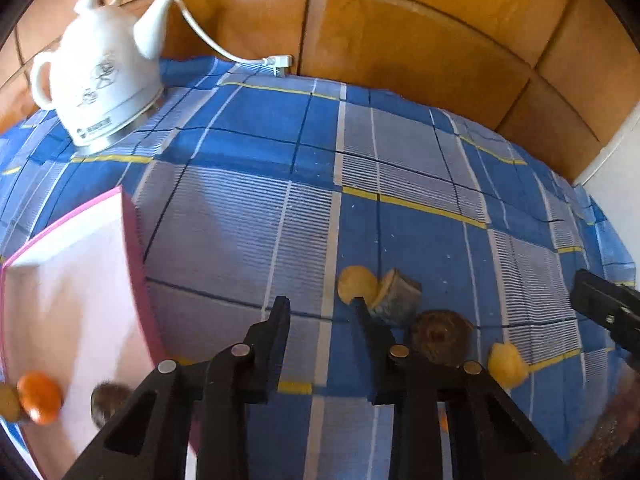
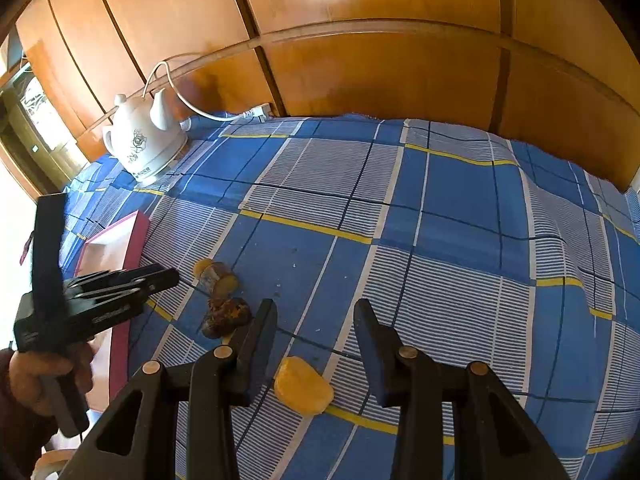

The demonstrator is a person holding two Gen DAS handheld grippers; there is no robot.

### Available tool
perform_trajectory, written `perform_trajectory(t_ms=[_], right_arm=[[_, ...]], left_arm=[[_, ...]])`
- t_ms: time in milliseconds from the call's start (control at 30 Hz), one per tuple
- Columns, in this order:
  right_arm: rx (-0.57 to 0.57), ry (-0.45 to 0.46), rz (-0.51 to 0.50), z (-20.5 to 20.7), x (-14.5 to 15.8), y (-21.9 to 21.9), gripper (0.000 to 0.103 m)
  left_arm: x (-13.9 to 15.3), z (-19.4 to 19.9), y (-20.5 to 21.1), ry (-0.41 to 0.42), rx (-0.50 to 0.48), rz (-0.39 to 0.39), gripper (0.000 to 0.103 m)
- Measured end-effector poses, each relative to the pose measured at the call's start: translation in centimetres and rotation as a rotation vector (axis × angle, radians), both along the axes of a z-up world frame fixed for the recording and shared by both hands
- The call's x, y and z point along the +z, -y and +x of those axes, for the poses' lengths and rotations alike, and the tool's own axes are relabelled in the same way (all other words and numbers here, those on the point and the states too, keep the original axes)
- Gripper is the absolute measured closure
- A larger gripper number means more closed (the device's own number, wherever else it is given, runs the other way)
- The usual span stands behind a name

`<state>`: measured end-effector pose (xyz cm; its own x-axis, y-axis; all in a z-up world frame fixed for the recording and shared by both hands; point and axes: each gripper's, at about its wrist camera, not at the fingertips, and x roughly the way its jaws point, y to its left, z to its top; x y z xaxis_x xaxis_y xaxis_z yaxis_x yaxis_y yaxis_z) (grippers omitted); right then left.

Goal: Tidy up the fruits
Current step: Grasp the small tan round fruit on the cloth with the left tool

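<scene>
Yellow fruit chunk [image 2: 303, 386] sits between right gripper [image 2: 316, 320]'s parted fingers, untouched — left gripper [image 1: 320, 312] narrow, empty; white ceramic kettle [image 1: 100, 80] behind.

An orange fruit [image 1: 40, 402] and a brown one [image 1: 108, 400] (blurred) sit lower left in the pink box [image 1: 132, 240]; yellow chunks [image 2: 303, 386] lie mid-frame on cloth.

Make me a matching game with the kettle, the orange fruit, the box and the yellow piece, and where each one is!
Things:
1. kettle
2. orange fruit
3. box
4. yellow piece

Places:
A. inside the box
B. between the right gripper's fingers
C. far corner, by the wood wall
D. on the cloth's left side, pink-edged

Pairs: 1-C, 2-A, 3-D, 4-B
</scene>
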<state>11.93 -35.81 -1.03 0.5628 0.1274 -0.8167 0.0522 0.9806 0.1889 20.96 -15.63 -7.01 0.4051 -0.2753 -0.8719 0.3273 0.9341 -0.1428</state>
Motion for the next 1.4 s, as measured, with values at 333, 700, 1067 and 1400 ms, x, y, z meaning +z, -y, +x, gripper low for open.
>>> perform_trajectory(t_ms=[333,700,1067,1400], right_arm=[[0.004,-0.014,-0.003,0.3,-0.3,0.0,0.063],[-0.004,-0.031,0.001,0.5,-0.7,0.2,0.063],[-0.092,-0.027,0.035,0.4,-0.5,2.1,0.063],[-0.177,-0.024,0.096,0.2,-0.5,4.4,0.063]], left_arm=[[-1.1,1.5,2.0,-0.012,-0.095,-0.022,0.072],[-1.3,3.8,2.7,-0.052,-0.051,-0.121,0.062],[0.6,4.5,10.0,0.044,-0.228,0.005,0.047],[-0.4,6.0,15.3,0.053,-0.327,0.081,0.048]])
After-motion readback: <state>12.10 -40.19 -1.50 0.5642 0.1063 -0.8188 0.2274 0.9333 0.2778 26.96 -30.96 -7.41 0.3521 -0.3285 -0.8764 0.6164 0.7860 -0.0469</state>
